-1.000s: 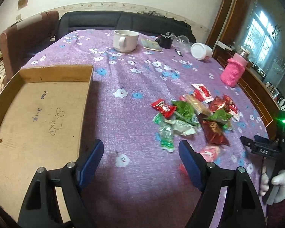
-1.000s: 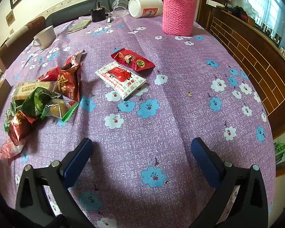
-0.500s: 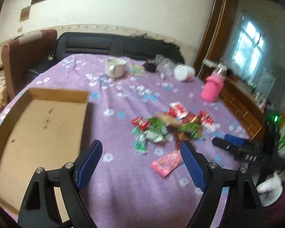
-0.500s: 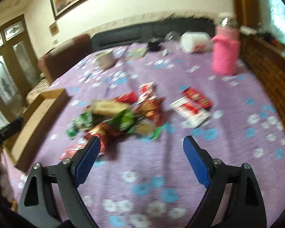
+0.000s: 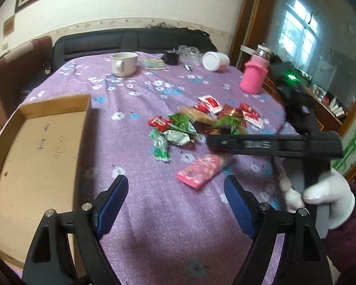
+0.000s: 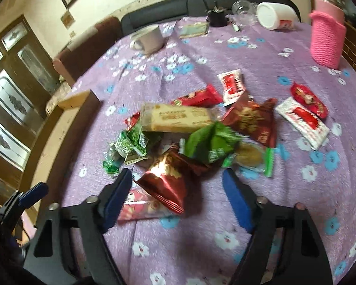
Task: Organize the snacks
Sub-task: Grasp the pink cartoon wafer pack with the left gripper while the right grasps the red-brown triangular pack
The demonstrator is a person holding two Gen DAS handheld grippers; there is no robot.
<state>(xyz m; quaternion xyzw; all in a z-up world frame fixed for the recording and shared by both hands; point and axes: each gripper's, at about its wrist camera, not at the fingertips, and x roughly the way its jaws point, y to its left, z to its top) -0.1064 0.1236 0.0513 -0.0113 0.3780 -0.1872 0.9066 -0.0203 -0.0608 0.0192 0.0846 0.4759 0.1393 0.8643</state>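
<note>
A pile of snack packets [image 5: 201,123] lies mid-table on the purple floral cloth, with a pink packet [image 5: 201,169] nearest me. An empty cardboard tray [image 5: 35,152] sits at the left. My left gripper [image 5: 175,204] is open and empty above the cloth, short of the pink packet. My right gripper [image 6: 178,190] is open and hovers over a dark red foil packet [image 6: 168,180], its jaws either side of it; the pink packet [image 6: 140,207] lies beside its left finger. A beige biscuit pack [image 6: 175,117] and green packets [image 6: 211,142] lie beyond. The right gripper's body [image 5: 273,144] shows in the left wrist view.
A white mug [image 5: 124,64], a white jar on its side [image 5: 216,60] and a bottle in a pink knitted sleeve [image 5: 254,76] stand at the far side. A dark sofa [image 5: 130,40] runs behind the table. The tray's corner [image 6: 78,98] shows in the right wrist view.
Both grippers pulled back and up, then the right one swung left and down over the snack pile. The left gripper now faces the pile and pink packet. Both stayed open.
</note>
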